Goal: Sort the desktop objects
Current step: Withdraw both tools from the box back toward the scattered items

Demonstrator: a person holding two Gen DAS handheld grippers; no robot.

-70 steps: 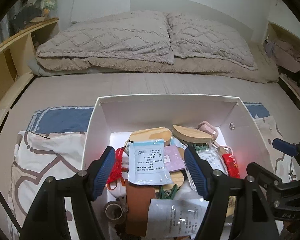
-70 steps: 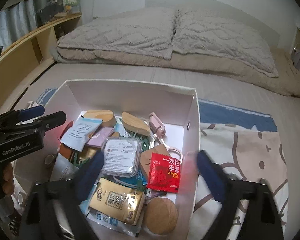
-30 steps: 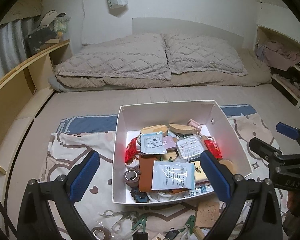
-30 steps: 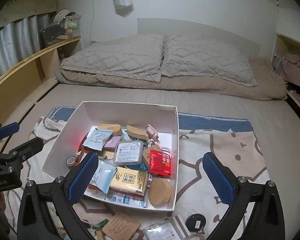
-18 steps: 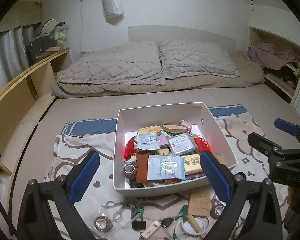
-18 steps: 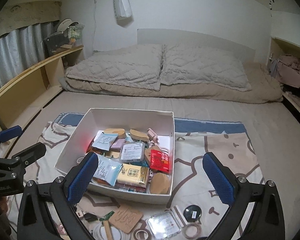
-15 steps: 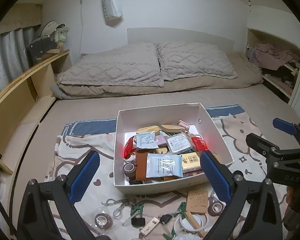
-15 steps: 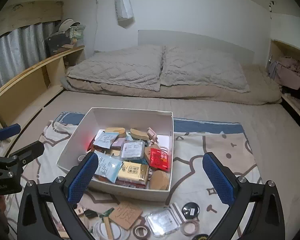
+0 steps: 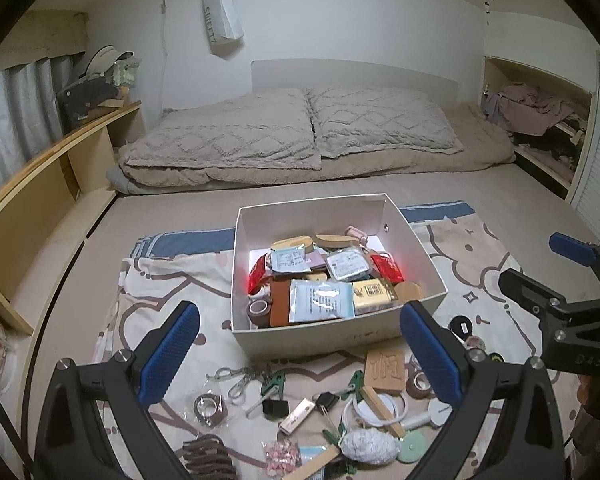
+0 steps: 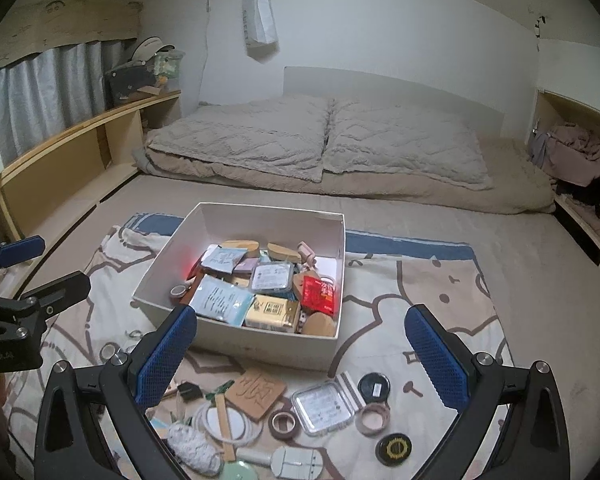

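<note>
A white box [image 9: 320,340] [image 10: 260,346] sits on a patterned cloth on the bed, filled with packets, wooden pieces and tape rolls. Loose small objects lie on the cloth in front of it: a wooden tile [image 9: 385,369] [image 10: 256,392], a clear plastic case [image 10: 325,407], tape rolls [image 10: 283,424], clips and a black binder clip [image 9: 275,407]. My left gripper [image 9: 300,356] is open and empty, held above and behind the loose objects. My right gripper [image 10: 300,356] is open and empty, likewise held back from the box.
Two grey pillows [image 9: 300,132] and a folded duvet lie at the head of the bed. A wooden shelf [image 9: 40,184] runs along the left. An alcove with clothes [image 9: 540,112] is at the right. The right gripper shows in the left wrist view [image 9: 572,304].
Both grippers have pulled back and up from over the box. The left jaws opened wide. The loose objects in front of the box have come into view.
</note>
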